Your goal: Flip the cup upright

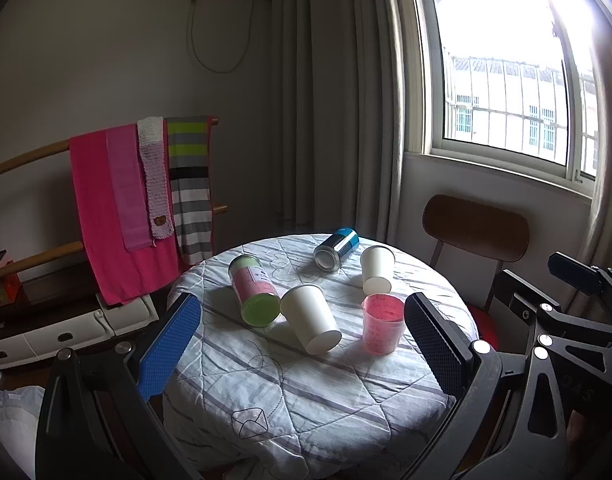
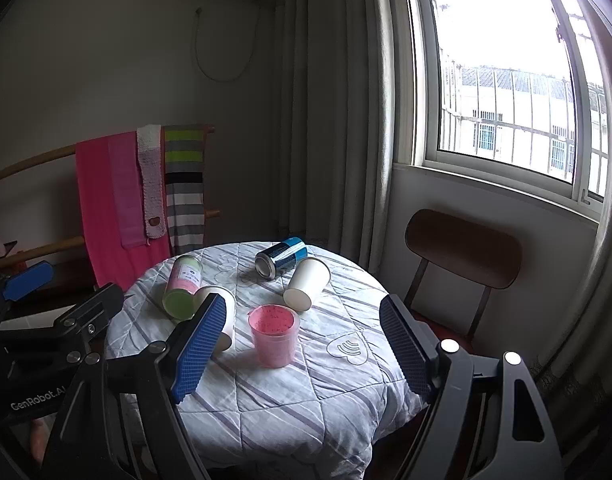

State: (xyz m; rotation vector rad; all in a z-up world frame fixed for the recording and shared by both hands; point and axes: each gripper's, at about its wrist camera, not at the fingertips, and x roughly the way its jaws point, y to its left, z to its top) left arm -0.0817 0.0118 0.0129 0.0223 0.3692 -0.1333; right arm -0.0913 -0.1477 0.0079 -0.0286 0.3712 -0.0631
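i have both grippers raised side by side, the left gripper (image 1: 302, 344) with its blue-padded jaws spread wide and holding nothing, the right gripper (image 2: 302, 350) likewise wide apart and holding nothing.

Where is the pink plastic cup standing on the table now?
The pink cup stands upright near the table's middle in both views, between a tipped white paper cup on its left and another white cup lying behind it.

Both the left gripper (image 1: 302, 340) and right gripper (image 2: 302, 344) have black skeletal frames, silver screw heads and blue dimpled finger pads (image 2: 200, 350), with white "GenRobot.AI" lettering.
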